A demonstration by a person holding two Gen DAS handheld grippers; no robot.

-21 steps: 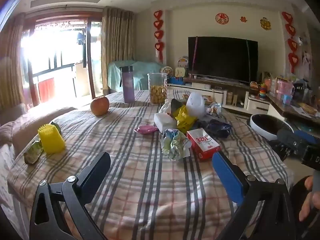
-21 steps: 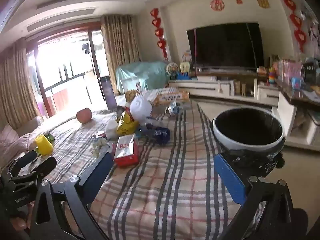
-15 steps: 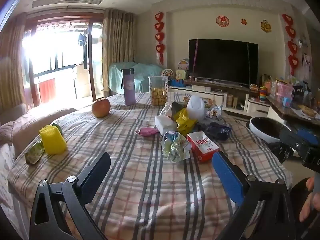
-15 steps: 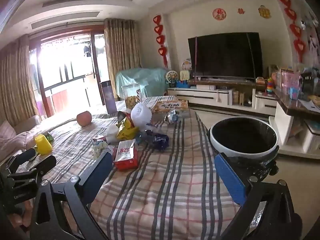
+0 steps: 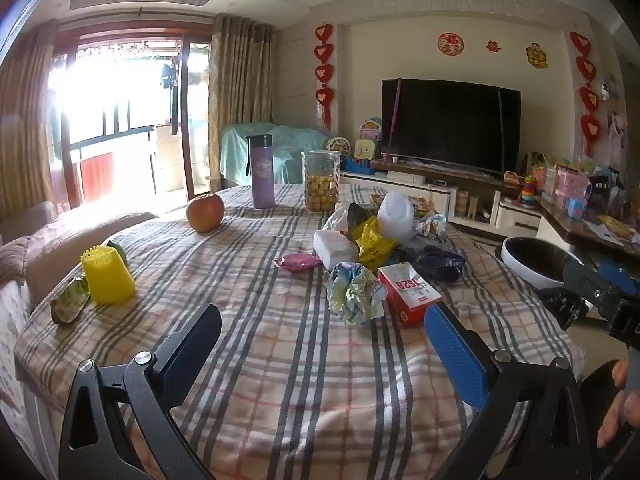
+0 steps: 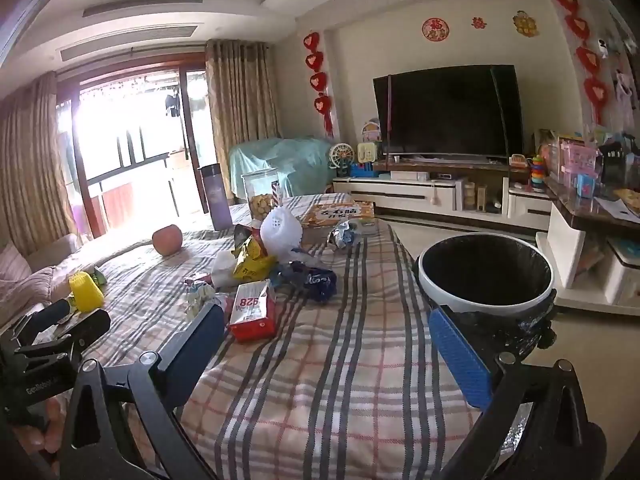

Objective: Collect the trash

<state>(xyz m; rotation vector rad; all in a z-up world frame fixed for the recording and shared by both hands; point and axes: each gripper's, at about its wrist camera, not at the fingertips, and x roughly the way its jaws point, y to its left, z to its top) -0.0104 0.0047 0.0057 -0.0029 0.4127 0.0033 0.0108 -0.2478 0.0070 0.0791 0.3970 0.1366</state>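
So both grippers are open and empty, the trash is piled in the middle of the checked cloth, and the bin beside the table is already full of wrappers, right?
Not quite: the bin is empty, showing only its black liner in the right wrist view. The rest holds: the left gripper and right gripper are open and empty, and the trash pile lies mid-cloth.

Window (image 5: 120, 92) glare washes out; fisheye edges bend.

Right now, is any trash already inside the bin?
No: the right wrist view shows only the black liner inside the white-rimmed bin, and the red packet lies on the table.
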